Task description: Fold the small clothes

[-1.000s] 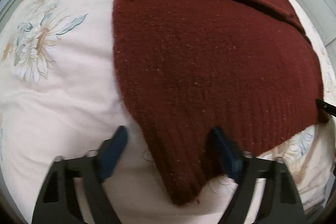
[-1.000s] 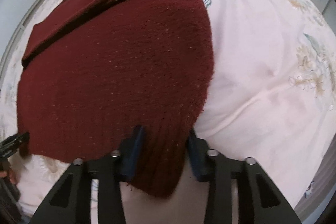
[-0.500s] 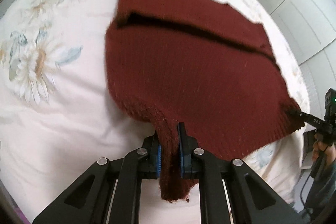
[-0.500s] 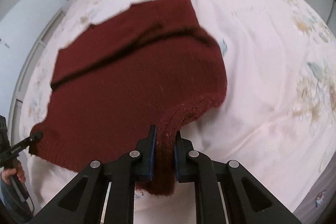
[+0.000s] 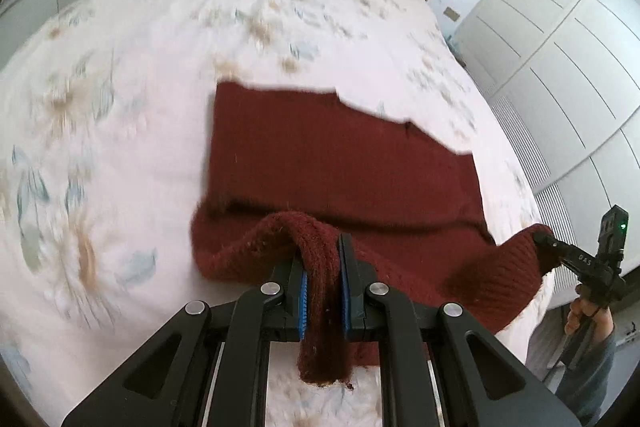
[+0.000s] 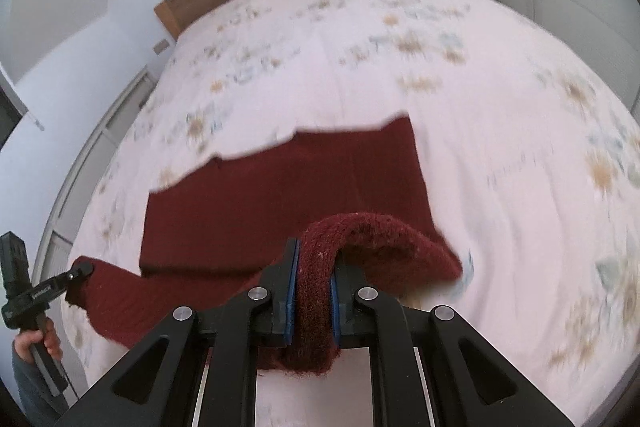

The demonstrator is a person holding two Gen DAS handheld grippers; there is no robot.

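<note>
Left wrist view: left hand-held gripper (image 5: 322, 291) and right hand-held gripper (image 6: 313, 297) each pinch a ribbed hem corner of the soft, floppy maroon sweater (image 5: 340, 163), mid-frame on the bed (image 5: 140, 67).

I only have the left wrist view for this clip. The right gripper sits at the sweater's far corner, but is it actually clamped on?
Observer: Yes. In the right wrist view the right gripper has both blue pads pressed onto the ribbed hem of the sweater, with a tail hanging below.
Operator: Is that corner off the bed?
Observer: It arches up from the bedspread just right of the jaws.
Operator: How does my side look from there?
Observer: The left gripper pinches the opposite corner, which the left hand holds clear of the bedspread.
</note>
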